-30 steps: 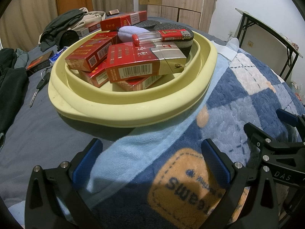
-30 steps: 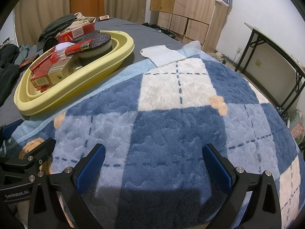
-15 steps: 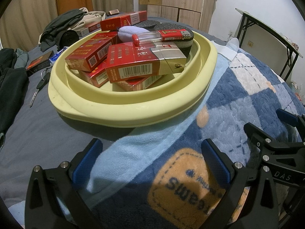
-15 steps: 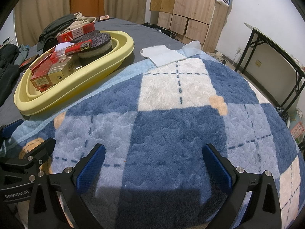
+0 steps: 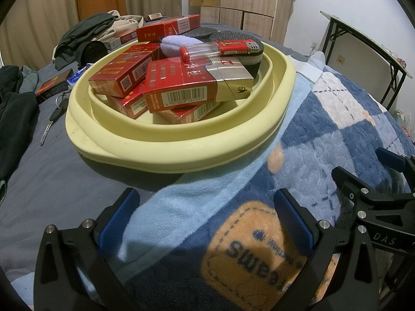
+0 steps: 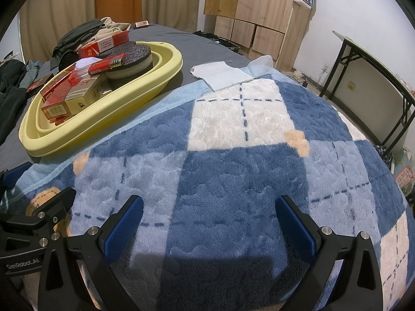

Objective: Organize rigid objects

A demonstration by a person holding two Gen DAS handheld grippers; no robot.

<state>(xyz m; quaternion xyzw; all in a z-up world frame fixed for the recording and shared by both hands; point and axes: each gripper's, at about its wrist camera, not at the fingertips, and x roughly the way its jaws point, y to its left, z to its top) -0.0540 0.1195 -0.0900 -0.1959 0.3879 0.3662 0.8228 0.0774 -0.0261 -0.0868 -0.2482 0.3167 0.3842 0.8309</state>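
Yellow basin [image 5: 181,153], ahead of left gripper [image 5: 207,223]: piled cigarette packs [image 5: 181,88], lighter [image 5: 220,48] perched on top; both grippers wide, empty; risk: nudging the pile topples the lighter

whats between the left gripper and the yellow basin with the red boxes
Nothing rigid. In the left wrist view, only the blanket's light blue edge and grey bedsheet lie between the open left gripper and the yellow basin.
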